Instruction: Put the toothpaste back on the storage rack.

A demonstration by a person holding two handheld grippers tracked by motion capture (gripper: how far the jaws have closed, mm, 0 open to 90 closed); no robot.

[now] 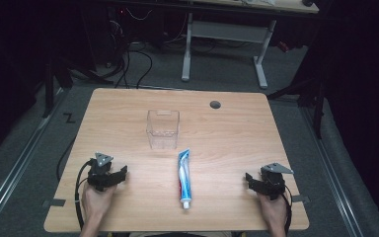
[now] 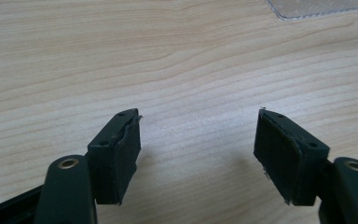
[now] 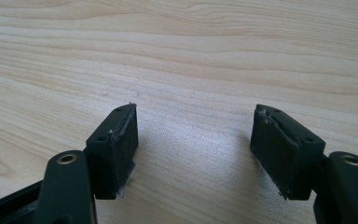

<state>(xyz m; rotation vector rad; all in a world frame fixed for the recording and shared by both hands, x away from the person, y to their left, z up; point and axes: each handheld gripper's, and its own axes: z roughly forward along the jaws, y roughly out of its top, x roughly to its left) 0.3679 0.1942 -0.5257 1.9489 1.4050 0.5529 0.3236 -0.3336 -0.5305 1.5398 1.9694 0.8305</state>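
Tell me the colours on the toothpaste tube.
The toothpaste tube is blue and white with red near its white cap, seen best in the high view.

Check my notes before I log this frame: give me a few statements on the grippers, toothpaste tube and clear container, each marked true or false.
1. The toothpaste tube lies flat on the table. True.
2. The left gripper is shut on the tube. False: its jaws stand open over bare wood.
3. The clear plastic container stands beyond the tube. True.
4. The tube lies inside the container. False: it lies outside, nearer the person.
5. The right gripper is open. True.
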